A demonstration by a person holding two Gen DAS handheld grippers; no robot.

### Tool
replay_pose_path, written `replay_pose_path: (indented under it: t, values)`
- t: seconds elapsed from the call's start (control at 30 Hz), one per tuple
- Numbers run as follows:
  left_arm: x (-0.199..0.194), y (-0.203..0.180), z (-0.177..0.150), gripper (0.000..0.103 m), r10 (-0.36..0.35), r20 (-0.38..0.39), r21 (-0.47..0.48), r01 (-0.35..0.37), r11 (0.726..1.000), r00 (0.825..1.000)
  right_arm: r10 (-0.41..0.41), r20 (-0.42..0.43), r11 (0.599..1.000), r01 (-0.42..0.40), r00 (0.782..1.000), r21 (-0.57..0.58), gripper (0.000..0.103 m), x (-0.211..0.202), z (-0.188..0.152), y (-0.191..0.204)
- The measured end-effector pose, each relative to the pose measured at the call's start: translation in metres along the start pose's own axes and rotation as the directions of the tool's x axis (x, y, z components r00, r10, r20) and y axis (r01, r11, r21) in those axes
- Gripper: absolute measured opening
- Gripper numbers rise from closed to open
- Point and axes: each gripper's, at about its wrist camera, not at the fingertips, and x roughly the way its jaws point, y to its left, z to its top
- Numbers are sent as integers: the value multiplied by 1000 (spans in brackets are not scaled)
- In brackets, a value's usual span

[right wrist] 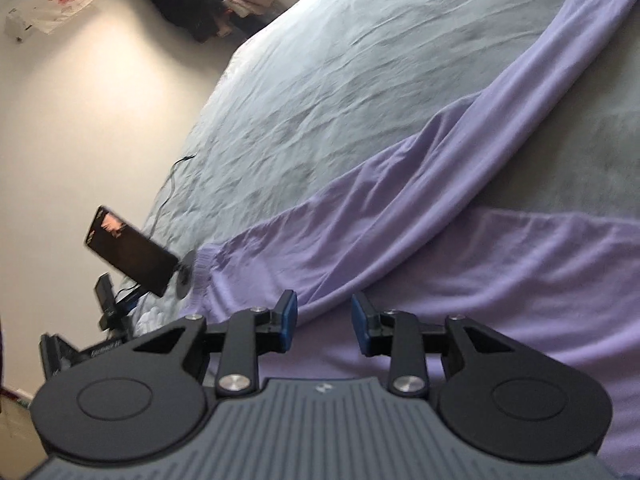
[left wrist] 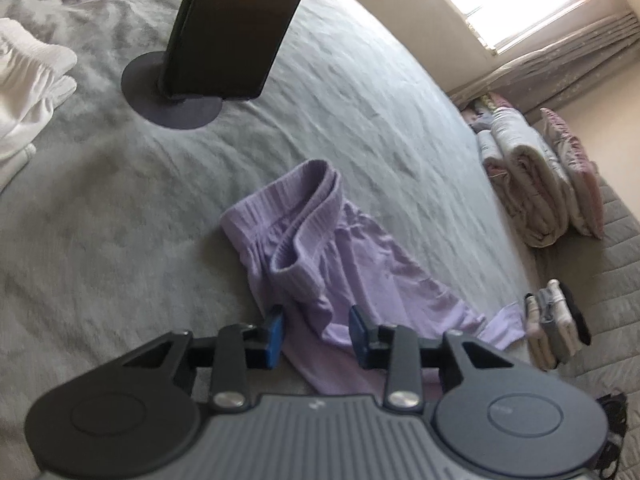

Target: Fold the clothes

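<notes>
Lilac trousers [left wrist: 336,256] lie crumpled on a grey bed cover [left wrist: 120,220], their ribbed waistband turned up toward the bed's middle. My left gripper [left wrist: 318,334] is open just above the cloth near the waistband, blue pads apart with fabric showing between them. In the right wrist view the same lilac trousers [right wrist: 400,216] stretch out long across the bed, one leg running to the upper right. My right gripper [right wrist: 324,320] is open over the fabric, nothing pinched between its pads.
A dark phone on a round-based stand [left wrist: 228,28] stands on the bed beyond the trousers; the phone stand [right wrist: 132,256] also shows at the bed's edge. White clothing [left wrist: 28,88] lies at far left. Rolled quilts [left wrist: 532,184] and small folded items [left wrist: 552,328] sit at right.
</notes>
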Motion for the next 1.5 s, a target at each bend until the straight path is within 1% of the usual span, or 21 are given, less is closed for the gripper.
replay_pose_path:
  t: [0.03,0.1,0.17,0.2,0.3,0.4,0.57,0.63,0.73,0.8,0.93,1.07,1.13,1.17,1.2,1.27,1.4,1.5]
  values:
    - [2,-1,-1,22,16,5,3,-16,1000,1000,-10,0,1000,10,1000,10,35,-1,1,-5]
    - [3,-4,-1,10,29,15,7,-29,1000,999,-8,0,999,8,1000,42,35,-2,3,-15]
    - [3,-4,0,4,30,28,-5,-30,1000,999,12,4,996,-13,1000,86,35,-2,5,-26]
    - [2,-4,1,3,29,38,-15,-28,999,999,24,8,994,-25,1000,106,35,-1,5,-31]
    - [-3,-8,4,2,22,74,-25,-20,999,997,55,18,987,-57,998,149,35,3,9,-37]
    - [-11,-13,7,2,-2,112,-20,4,1000,994,78,32,981,-82,996,177,35,5,15,-43]
    - [-17,-13,11,2,-10,149,-32,15,999,989,77,101,965,-100,992,241,35,5,30,-57]
    - [-17,-11,12,2,-3,143,-37,8,999,990,79,128,956,-112,989,271,35,5,35,-63]
    - [-15,-5,12,2,6,104,-52,-1,999,995,75,162,945,-122,984,303,35,2,40,-69]
    - [-15,0,12,2,-3,90,-70,10,998,996,67,181,941,-123,981,317,35,-1,42,-72]
    - [-16,-1,13,2,-32,104,-62,39,997,994,42,222,937,-115,974,330,35,-3,43,-73]
    - [-14,-9,14,1,-21,130,-39,26,999,991,16,262,933,-109,965,344,35,-5,44,-75]
    - [-15,-12,17,1,-26,158,-39,32,999,987,-18,293,938,-85,956,337,31,-7,46,-72]
    - [-16,-13,19,1,-30,171,-44,38,998,985,-28,305,943,-76,952,324,23,-8,47,-69]
    - [-17,-13,21,1,-38,187,-46,47,998,982,-35,317,949,-68,948,309,17,-10,48,-66]
    - [-20,-13,26,1,-55,219,-51,68,996,974,-47,341,960,-52,939,275,14,-15,50,-58]
    - [-28,-12,34,1,-97,265,-32,109,993,959,-55,393,981,-23,918,192,13,-32,46,-39]
    - [-33,-7,37,1,-120,274,-20,131,991,954,-45,420,991,-12,907,133,13,-48,36,-25]
